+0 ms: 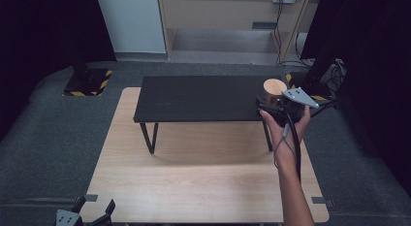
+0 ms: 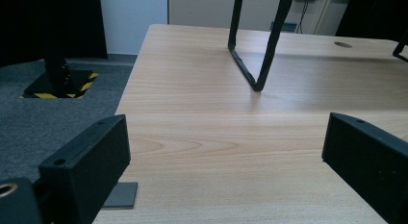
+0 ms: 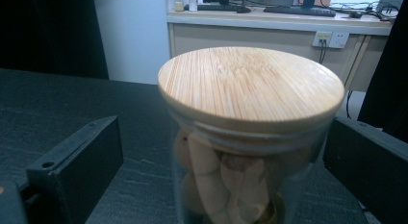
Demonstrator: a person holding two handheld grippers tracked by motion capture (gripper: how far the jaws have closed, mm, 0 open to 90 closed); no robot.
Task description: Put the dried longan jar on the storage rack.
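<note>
At the bottom left of the high view the left claw (image 1: 94, 210) sat idle at the near edge of the desk (image 1: 194, 182), jaws spread and empty; its own view showed bare wood between them, which suggested it was parked out of the way rather than working. Farther up, toward the right of the frame, a forearm reached across the desk to the right claw (image 1: 271, 108), held in a hand (image 1: 290, 125) at the right end of the black raised shelf (image 1: 203, 97). The glass jar (image 3: 250, 152) with a bamboo lid (image 3: 251, 84) stood upright on that shelf, near its right end. In the right gripper view the jar stood between the jaws, which were spread wide with a gap on each side, not gripping. The level approach at the jar's body, below the lid, looked chosen for a side grasp. Pale rounded pieces filled the jar; what they were, unclear. Beyond lay grey carpet (image 1: 58, 134) and a wall socket (image 3: 331, 39).
</note>
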